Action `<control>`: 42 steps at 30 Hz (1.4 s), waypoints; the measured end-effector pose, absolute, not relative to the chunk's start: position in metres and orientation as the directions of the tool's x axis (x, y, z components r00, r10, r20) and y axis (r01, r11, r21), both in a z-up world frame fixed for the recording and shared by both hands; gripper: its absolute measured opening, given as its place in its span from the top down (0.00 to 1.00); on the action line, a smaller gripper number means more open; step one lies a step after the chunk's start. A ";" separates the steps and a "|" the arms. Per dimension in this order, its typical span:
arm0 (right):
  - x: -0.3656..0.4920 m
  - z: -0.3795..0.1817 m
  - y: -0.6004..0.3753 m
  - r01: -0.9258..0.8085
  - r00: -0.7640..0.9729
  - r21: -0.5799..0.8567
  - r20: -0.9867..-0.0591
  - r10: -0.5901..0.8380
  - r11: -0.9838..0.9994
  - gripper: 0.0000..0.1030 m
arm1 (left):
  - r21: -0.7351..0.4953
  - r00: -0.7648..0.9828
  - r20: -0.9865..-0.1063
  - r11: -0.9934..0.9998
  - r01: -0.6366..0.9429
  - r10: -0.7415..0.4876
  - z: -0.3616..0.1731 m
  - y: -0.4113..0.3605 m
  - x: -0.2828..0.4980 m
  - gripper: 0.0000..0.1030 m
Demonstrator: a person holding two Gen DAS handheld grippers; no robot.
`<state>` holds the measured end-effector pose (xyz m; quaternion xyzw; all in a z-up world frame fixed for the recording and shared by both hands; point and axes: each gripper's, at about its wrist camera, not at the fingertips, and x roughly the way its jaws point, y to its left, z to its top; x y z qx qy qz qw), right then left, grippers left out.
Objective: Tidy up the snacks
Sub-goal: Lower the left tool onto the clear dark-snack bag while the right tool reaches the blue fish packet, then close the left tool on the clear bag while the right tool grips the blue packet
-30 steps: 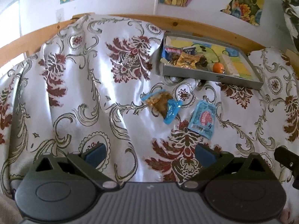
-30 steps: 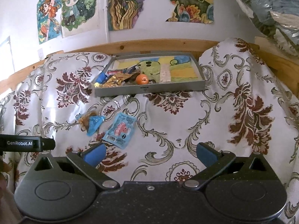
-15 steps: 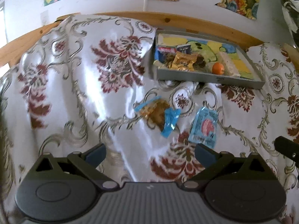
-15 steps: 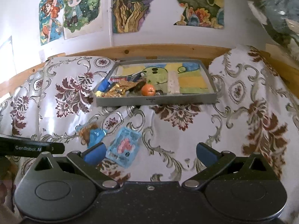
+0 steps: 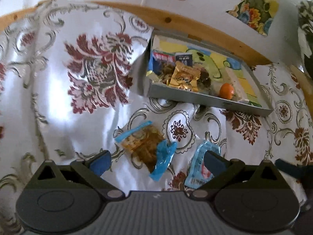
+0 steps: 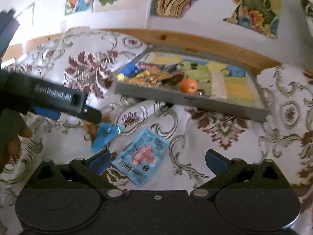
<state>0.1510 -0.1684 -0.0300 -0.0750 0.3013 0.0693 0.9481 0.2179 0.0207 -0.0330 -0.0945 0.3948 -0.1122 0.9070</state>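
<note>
Two loose snacks lie on the patterned cloth: a clear packet with blue ends and brown filling, and a light blue packet with a pink picture. Behind them sits a grey tray holding a gold packet, a small orange and several other wrappers. My left gripper is open, low over the clear packet, its right finger covering part of the blue one. My right gripper is open just short of the light blue packet.
The white cloth with red flower patterns covers a bumpy surface against a wooden rail and a postered wall. In the right wrist view the left gripper's dark body reaches in from the left, held by a hand.
Both grippers moved forward and down toward the loose packets. The left gripper's body now reaches far into the right wrist view. Both stayed open.
</note>
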 end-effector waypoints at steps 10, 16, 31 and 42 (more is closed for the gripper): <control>0.184 -0.062 -0.158 -0.158 0.761 -0.025 -0.640 0.106 0.987 0.01 | -0.410 0.588 -0.719 0.909 0.072 -0.371 -0.067 0.022 0.255 0.01; 0.199 -0.077 -0.150 -0.158 0.735 0.001 -0.668 0.118 0.987 0.01 | -0.389 0.591 -0.736 0.921 0.031 -0.331 -0.080 0.017 0.265 0.07; 0.212 -0.091 -0.151 -0.126 0.707 0.057 -0.695 0.130 0.990 0.23 | -0.338 0.582 -0.758 0.940 0.036 -0.295 -0.087 0.017 0.274 0.17; 0.208 -0.088 -0.155 -0.105 0.715 0.077 -0.687 0.129 0.991 0.35 | -0.321 0.602 -0.748 0.946 0.040 -0.280 -0.087 0.018 0.271 0.26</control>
